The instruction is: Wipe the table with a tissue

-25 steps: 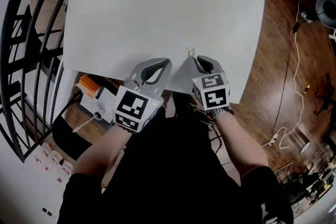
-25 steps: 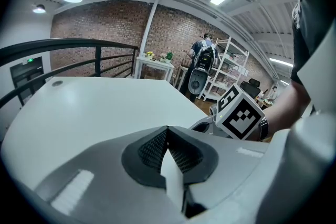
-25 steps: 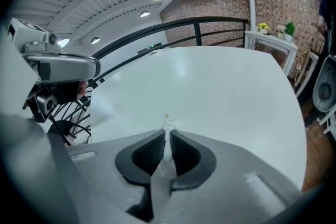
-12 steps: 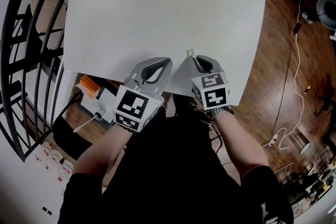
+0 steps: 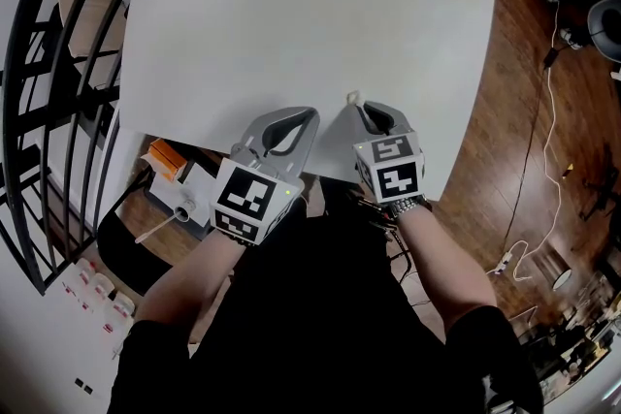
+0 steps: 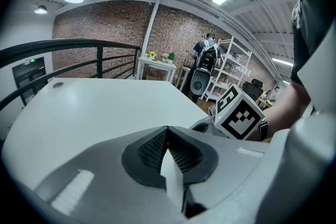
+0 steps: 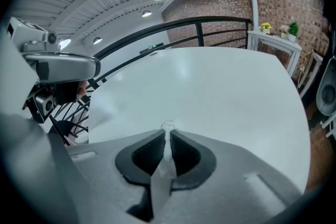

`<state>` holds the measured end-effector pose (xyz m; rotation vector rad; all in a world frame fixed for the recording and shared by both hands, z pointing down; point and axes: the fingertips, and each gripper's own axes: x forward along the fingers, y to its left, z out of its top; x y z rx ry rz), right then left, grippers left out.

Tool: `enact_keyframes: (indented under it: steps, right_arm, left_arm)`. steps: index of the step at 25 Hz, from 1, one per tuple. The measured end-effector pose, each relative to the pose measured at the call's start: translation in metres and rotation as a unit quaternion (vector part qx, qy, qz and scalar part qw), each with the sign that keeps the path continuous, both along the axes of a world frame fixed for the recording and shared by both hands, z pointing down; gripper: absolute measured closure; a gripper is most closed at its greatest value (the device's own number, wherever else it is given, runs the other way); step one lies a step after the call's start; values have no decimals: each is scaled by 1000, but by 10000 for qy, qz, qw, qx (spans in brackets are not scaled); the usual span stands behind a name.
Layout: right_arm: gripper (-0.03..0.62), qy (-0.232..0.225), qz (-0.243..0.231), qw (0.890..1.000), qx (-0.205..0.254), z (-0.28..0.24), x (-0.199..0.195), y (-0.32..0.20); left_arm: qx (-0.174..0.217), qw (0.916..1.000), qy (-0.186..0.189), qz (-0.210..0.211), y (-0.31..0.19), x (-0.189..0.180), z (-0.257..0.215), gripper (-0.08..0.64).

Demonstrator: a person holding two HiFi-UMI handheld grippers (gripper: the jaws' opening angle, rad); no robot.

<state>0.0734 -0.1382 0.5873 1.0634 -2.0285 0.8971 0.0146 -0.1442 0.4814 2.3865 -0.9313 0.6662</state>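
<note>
The tissue point(image 7: 166, 155) you're wiping with shows as a thin white sheet, creased and pressed flat, with a small crumpled tuft poking past the tips of your right gripper point(image 7: 168, 135). Those jaws are clenched tight on it, pad to pad with only the paper between them. From the head view the same tuft point(image 5: 351, 97) sits at the nose of the right gripper point(image 5: 363, 108), just over the near edge of the white table point(image 5: 291, 15); whether it touches the surface can't be told. Your left gripper point(image 6: 167, 132) is clamped too, pinching a flat white strip point(image 6: 172, 178) that looks like the same kind of paper and runs back from the pads towards the camera. You hold both tools side by side, close but apart, noses pointing away from you across the tabletop, the left gripper point(image 5: 307, 115) angled slightly inward towards the right one, your forearms drawn in against your body.
</note>
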Motion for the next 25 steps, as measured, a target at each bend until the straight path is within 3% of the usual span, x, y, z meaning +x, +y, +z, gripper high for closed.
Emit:
enact_keyframes:
  steps: [15,25]
  right_arm:
    - [575,64,-225,9997,113,-1,-14,-9]
    - [575,123,190,9992,327,-13,9,-17]
  left_arm:
    - [-3,9998,-48,-191,-3,-12,-2,548]
    - [-24,9998,-24,-216,2,-14,-6,548]
